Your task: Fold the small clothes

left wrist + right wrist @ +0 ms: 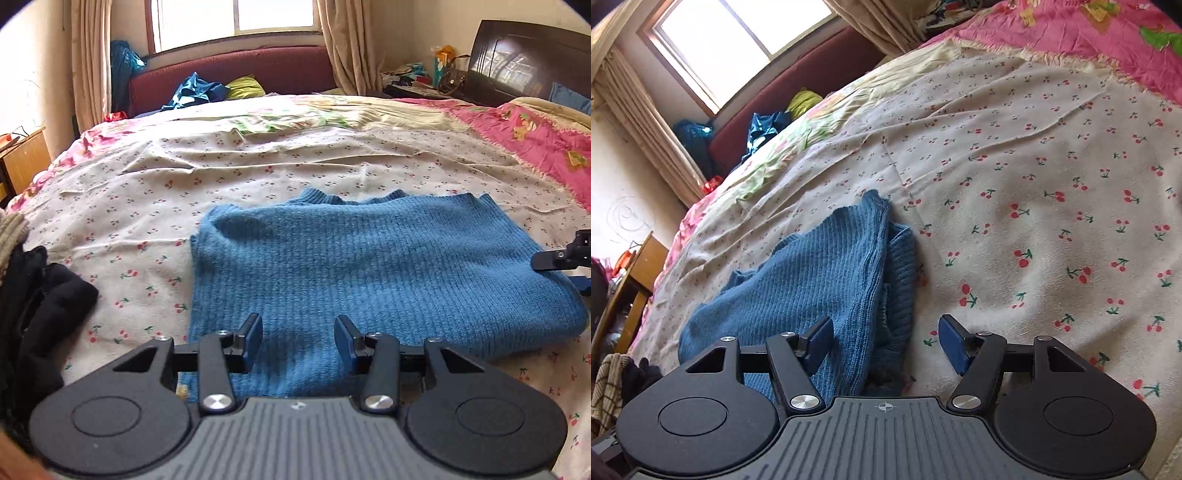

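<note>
Here, blue knit sweater (332,266) lies partly folded on cherry-print bedsheet (184,184); left gripper (298,338) over its near edge, jaws apart, nothing clamped; right gripper (885,341) at its right edge, jaws wide apart, empty; dark clothes pile (33,314) at left.

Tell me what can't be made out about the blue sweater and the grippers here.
- Blue sweater: near hem hidden behind the left gripper, left wrist view.
- Right gripper: open over the sweater's side edge; sleeves folded under, unseen.
- Dark clothes: cut off at the frame edge.
</note>
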